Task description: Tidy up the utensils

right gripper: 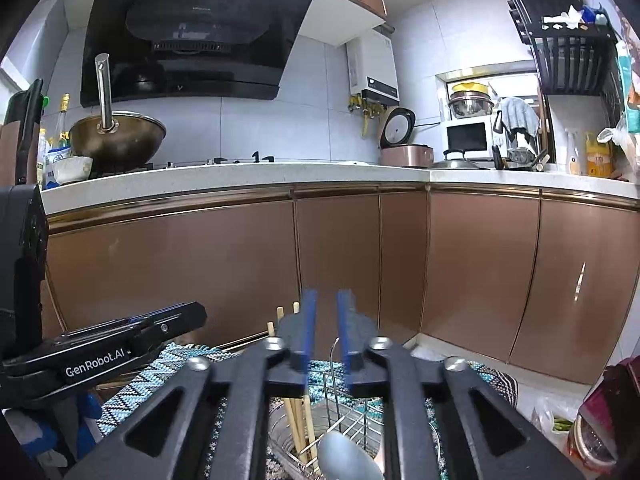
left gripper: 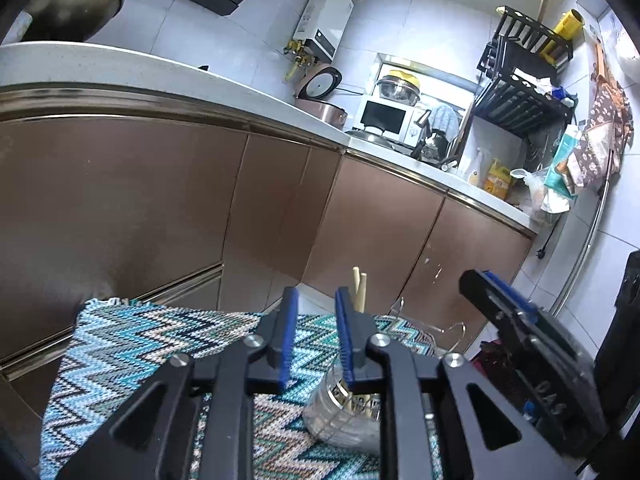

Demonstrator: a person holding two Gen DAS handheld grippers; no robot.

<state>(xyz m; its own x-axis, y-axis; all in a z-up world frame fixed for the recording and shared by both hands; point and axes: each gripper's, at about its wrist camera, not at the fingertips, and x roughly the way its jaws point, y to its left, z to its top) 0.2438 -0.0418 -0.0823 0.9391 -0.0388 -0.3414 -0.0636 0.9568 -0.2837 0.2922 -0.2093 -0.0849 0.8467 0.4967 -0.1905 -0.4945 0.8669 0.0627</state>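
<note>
Gripper (right gripper: 327, 336) over spoon (right gripper: 347, 458) (dull grey)

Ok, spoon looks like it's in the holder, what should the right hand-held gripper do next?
Probably lift the right hand-held gripper straight up and away. Its jaws stand apart with nothing visible between them, while the spoon already sits in the wire holder beside the chopsticks.
</note>
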